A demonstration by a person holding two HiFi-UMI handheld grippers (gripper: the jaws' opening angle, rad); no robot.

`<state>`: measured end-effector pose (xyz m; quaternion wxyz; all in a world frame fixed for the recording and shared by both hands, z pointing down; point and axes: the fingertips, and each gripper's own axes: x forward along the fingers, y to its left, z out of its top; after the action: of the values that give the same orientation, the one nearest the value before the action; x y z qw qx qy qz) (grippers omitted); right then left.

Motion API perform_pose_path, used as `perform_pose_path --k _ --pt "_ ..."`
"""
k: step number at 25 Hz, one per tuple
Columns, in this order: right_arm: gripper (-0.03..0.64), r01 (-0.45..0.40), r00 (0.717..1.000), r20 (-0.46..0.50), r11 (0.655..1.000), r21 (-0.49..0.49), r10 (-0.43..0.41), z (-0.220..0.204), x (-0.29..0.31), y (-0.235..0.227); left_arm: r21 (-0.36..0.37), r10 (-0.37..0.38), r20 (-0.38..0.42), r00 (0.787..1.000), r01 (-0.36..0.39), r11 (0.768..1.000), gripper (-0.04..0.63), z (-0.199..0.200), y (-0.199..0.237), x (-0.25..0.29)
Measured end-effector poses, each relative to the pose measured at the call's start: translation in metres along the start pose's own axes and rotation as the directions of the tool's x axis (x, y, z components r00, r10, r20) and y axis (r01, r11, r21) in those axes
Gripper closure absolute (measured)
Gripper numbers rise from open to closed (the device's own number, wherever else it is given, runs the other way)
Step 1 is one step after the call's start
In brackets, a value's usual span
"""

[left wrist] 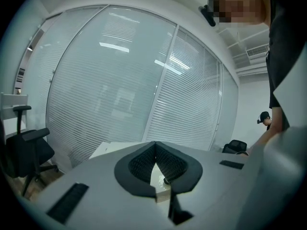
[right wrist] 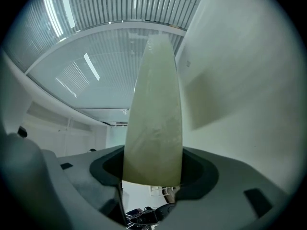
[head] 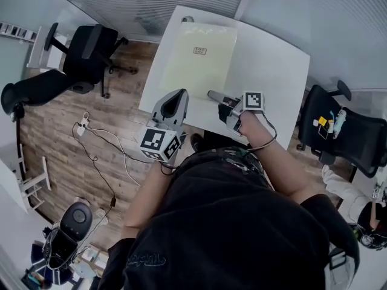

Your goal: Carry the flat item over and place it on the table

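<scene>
Standing at the near edge of a white table (head: 272,71), the person holds both grippers out over it.

Far left: a black chair (head: 91,53) on the wood floor, well apart from the table.

Left gripper (head: 181,93): its tip is at the near edge of the sheet (head: 198,62). In its own view the jaw tips are closed together. A pale yellowish patch shows in the gap behind them, and it cannot be told whether that patch is pinched.

The sheet is pale yellow and flat. It lies over the table's far-left part, with a small label near its middle.

Right gripper (head: 213,94): its tip is at the sheet's near right corner. In its own view the jaws stand wide, and the sheet runs out between them. Dark gaps show on both sides of the sheet, so the pads are not pressing it.

Far right: a second black chair (head: 344,128), just beside the table, with small items on its seat.
</scene>
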<state>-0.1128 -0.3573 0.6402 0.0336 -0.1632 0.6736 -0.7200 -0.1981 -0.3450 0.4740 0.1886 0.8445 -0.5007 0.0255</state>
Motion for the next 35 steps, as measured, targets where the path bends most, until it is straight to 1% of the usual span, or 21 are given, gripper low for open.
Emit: perform_pose_path --k 5,8,16,19,22,26,29,35 --pt "0.324 0.016 1.0 -0.02 0.999 0.03 -0.015 0.0 -0.002 -0.017 -0.019 0.001 -0.031 1.0 -0.001 1.0 0.581 -0.012 0.003 0.012" --pt "0.324 0.031 0.999 -0.032 0.999 0.032 -0.03 0.003 -0.001 -0.028 -0.025 0.0 -0.042 0.999 -0.001 1.0 0.581 -0.016 0.006 0.019" --pt "0.324 0.069 0.995 -0.067 0.998 -0.009 -0.07 0.011 -0.005 -0.051 -0.039 0.011 -0.067 0.998 -0.014 0.999 0.581 -0.026 0.008 0.036" --pt "0.324 0.086 0.993 -0.077 0.995 -0.041 -0.089 0.013 -0.009 -0.059 -0.042 0.01 -0.08 0.997 -0.014 0.999 0.581 -0.031 0.008 0.042" --pt "0.324 0.111 0.989 -0.09 0.99 -0.081 -0.118 0.013 -0.013 -0.068 -0.05 0.006 -0.093 0.996 -0.011 0.999 0.581 -0.035 0.006 0.047" --pt "0.325 0.112 0.988 -0.097 0.988 -0.103 -0.122 0.015 -0.015 -0.076 -0.061 -0.004 -0.108 0.994 -0.002 0.998 0.581 -0.041 0.007 0.056" --pt "0.325 0.128 0.984 -0.107 0.983 -0.129 -0.142 0.015 -0.016 -0.085 -0.066 -0.011 -0.115 0.993 0.004 0.998 0.581 -0.043 0.007 0.059" --pt "0.315 0.172 0.978 -0.092 0.972 -0.163 -0.189 0.022 -0.021 -0.102 -0.071 -0.015 -0.132 0.991 0.005 0.997 0.581 -0.05 0.005 0.068"
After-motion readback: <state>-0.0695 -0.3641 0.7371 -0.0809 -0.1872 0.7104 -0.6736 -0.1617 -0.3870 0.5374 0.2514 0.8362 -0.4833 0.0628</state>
